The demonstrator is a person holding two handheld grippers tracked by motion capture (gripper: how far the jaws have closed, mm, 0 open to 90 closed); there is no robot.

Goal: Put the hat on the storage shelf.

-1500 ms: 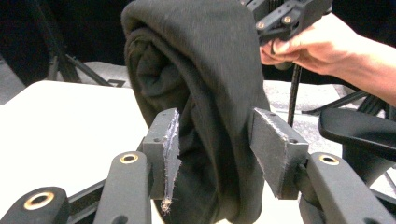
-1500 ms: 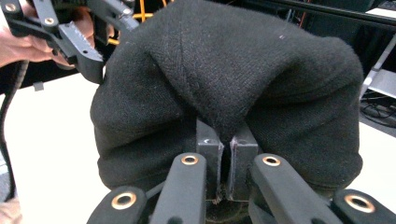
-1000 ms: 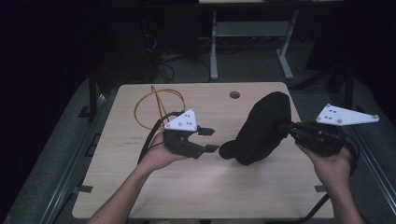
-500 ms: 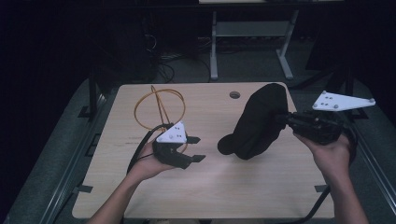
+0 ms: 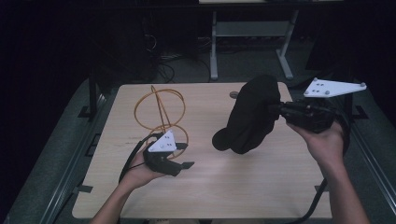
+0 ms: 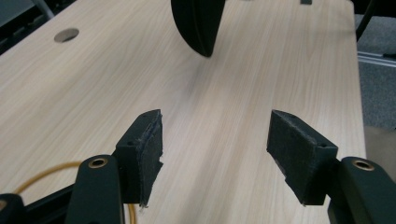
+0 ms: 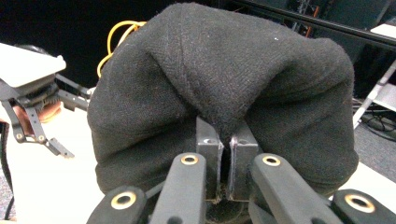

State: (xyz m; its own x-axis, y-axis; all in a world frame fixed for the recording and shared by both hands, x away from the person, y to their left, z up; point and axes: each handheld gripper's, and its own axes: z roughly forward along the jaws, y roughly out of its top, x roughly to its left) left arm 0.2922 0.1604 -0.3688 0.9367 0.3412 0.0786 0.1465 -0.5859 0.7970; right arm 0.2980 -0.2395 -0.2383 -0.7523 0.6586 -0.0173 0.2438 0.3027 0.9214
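Soft black cap (image 5: 252, 114) hanging above right half of desk (image 5: 205, 196), pinched by right hand-held gripper (image 5: 280, 108). Light, floppy, non-slip cloth; best gripped at brim. Left hand-held gripper (image 5: 184, 156) empty, just widening, low near left.

Black claws (image 5: 183, 156), brass screws, grey three-cornered plates, black cables, bare forearms

The cap (image 5: 252, 114) is black, and the right gripper view shows a fine herringbone weave in its wool. The wire stand (image 5: 161, 112) is orange-yellow. The table (image 5: 210, 186) is pale wood with a straight lengthwise grain. Both grippers have black bodies and black jaws; each carries a light grey three-cornered plate, and brass-coloured rivets dot the jaw arms.
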